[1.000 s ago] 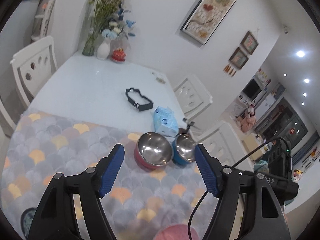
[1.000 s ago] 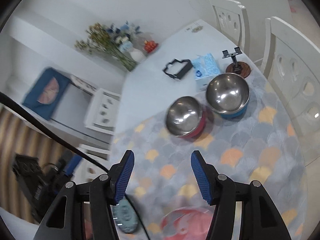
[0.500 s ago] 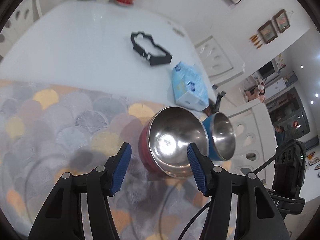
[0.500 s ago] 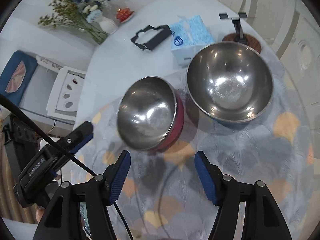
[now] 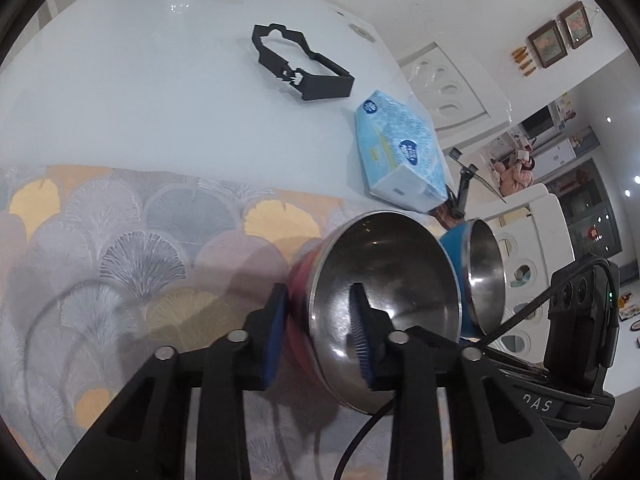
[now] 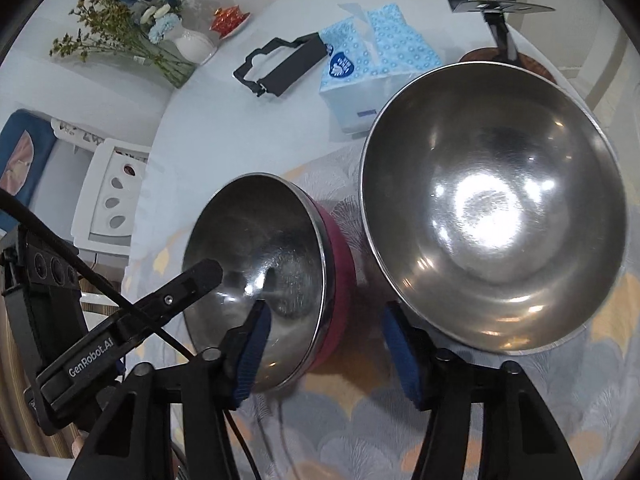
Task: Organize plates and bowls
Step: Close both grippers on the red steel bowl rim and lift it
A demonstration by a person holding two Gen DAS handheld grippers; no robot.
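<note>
A steel bowl with a red outside sits tilted on the patterned mat, and a larger steel bowl with a blue outside stands just to its right. My left gripper is shut on the red bowl's near rim, one finger inside and one outside. In the right wrist view the red bowl is at centre left and the blue bowl at right. My right gripper is open, its left finger inside the red bowl and its right finger below the blue bowl's rim. The left gripper's finger shows there too.
A blue tissue box, a black plastic frame and a small black stand on a wooden base lie on the white table beyond the mat. A flower vase stands at the far end. White chairs surround the table.
Both grippers moved in close to the bowls. My left gripper closed on the red bowl's rim and the bowl tilted. My right gripper stayed open.
</note>
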